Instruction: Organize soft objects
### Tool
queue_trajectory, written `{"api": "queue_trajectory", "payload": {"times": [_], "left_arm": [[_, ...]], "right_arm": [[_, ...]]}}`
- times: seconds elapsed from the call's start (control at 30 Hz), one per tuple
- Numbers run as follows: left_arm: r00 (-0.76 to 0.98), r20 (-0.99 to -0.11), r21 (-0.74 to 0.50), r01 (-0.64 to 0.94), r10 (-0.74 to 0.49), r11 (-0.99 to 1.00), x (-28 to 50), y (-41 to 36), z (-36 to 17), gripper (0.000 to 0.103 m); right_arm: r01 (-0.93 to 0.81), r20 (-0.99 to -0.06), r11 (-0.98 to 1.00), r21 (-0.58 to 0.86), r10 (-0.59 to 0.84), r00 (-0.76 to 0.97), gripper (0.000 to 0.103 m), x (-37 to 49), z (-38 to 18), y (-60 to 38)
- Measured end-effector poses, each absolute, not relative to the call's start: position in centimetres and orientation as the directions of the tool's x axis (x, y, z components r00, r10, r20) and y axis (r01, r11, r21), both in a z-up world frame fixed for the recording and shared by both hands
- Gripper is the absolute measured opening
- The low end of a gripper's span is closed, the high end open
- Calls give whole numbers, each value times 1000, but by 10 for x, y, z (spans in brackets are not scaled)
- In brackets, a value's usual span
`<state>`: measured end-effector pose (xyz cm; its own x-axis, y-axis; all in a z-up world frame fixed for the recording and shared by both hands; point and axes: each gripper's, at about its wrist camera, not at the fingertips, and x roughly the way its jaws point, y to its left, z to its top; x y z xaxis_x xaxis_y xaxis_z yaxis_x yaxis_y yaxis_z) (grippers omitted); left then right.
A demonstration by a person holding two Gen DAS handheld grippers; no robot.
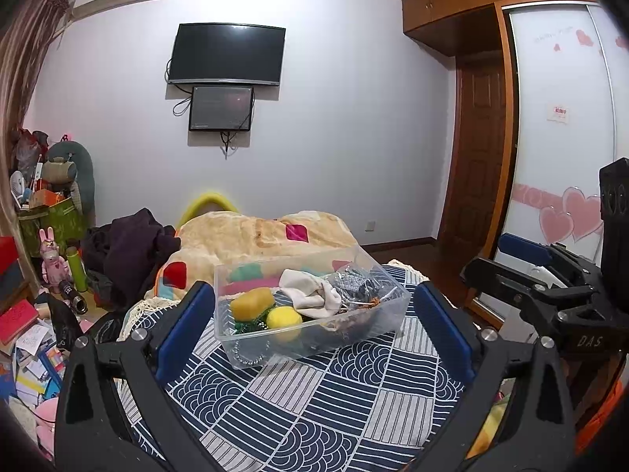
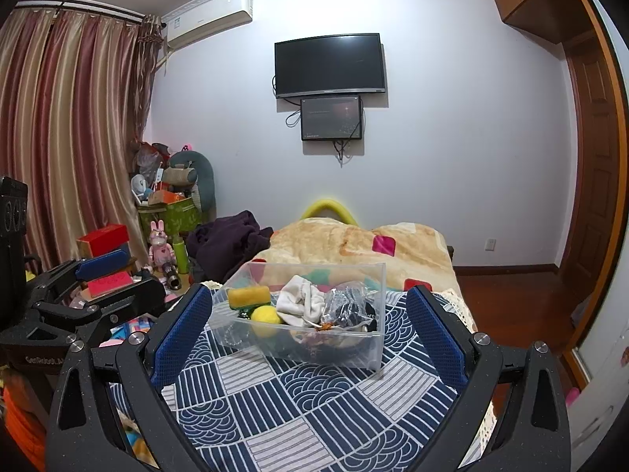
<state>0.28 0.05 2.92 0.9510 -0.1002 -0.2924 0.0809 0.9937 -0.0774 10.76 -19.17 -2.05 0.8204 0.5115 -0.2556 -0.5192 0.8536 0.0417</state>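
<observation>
Clear bin (image 1: 314,338) seen on the patterned bed cover (image 1: 314,413) | sponge (image 1: 251,302), yellow ball (image 1: 284,318), white cloth (image 1: 310,293) already gathered inside | left tool (image 1: 312,330) and right tool (image 2: 306,332) held spread wide, nothing gripped | little judged left.

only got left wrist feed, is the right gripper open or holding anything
Observer: Right gripper is open, with nothing between its blue pads.
Operator: what's it aimed at
Observer: In its own view the clear bin sits framed between the pads, long side facing it, with the white cloth nearly dead centre.
Operator: where's my left one from there
Observer: Left gripper shows at the far left of the right wrist view, well left of the bin and apart from it, over the cluttered floor beside the bed.
</observation>
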Motion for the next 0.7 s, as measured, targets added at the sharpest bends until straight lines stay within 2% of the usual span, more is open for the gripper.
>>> {"api": "queue_trajectory", "payload": {"times": [0.7], "left_arm": [[949,-297,-102,82,-109,991,5,4,30,103]], "right_arm": [[-520,-278,852,54,513,812,100,106,-24,-191]]}}
